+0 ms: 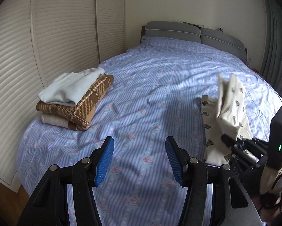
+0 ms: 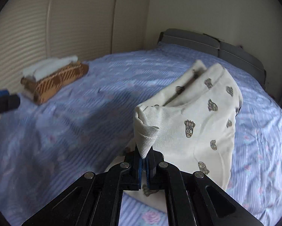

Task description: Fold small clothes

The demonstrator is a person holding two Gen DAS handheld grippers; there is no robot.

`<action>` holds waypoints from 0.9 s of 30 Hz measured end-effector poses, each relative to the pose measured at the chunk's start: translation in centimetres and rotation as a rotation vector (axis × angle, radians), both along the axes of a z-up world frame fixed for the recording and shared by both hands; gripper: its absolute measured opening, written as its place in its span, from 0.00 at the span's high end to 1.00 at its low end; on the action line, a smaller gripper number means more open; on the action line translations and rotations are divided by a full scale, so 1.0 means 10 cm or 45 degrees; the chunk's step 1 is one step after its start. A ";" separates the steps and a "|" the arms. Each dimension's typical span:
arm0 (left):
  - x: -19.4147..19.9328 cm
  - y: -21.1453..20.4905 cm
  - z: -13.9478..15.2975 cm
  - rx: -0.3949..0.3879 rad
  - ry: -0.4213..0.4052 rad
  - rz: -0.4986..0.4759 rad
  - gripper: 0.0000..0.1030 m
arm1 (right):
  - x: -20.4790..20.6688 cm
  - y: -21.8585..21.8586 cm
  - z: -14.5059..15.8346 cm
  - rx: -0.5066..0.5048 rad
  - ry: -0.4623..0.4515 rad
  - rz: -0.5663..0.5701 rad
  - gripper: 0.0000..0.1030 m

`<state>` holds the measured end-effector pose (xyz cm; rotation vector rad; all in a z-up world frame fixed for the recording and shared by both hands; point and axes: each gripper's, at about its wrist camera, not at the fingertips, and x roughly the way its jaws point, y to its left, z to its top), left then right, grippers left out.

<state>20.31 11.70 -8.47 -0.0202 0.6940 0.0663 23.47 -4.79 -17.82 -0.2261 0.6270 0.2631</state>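
The cream printed garment (image 2: 193,116) hangs lifted above the blue floral bedsheet (image 2: 80,124), one corner pinched between the closed jaws of the right gripper (image 2: 144,162), its lower part trailing on the sheet. To its left, the left gripper (image 1: 140,162) stands half open and empty, well apart. A stack of folded clothes (image 1: 75,98) sits by the louvred doors (image 1: 61,37).

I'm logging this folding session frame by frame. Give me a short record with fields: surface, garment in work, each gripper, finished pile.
surface: bed with blue striped rose-print sheet
garment in work: cream printed cotton garment, a corner lifted off the sheet
right gripper: shut on the garment's corner
left gripper: open, empty, over bare sheet
finished pile: pale blue folded cloth on brown plaid knit, on a beige piece, by the louvred doors
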 end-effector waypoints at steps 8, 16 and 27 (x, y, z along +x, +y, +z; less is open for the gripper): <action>0.04 0.10 -0.15 -0.022 0.047 -0.008 0.46 | -0.19 0.01 -0.37 -0.099 0.080 0.025 0.96; 0.11 -0.08 -0.18 -0.060 0.069 -0.081 0.46 | -0.26 -0.17 -0.21 0.126 0.110 0.071 0.64; 0.63 -0.78 -0.11 -0.098 0.063 -0.309 0.46 | -0.31 -0.98 0.15 0.290 0.022 -0.237 0.40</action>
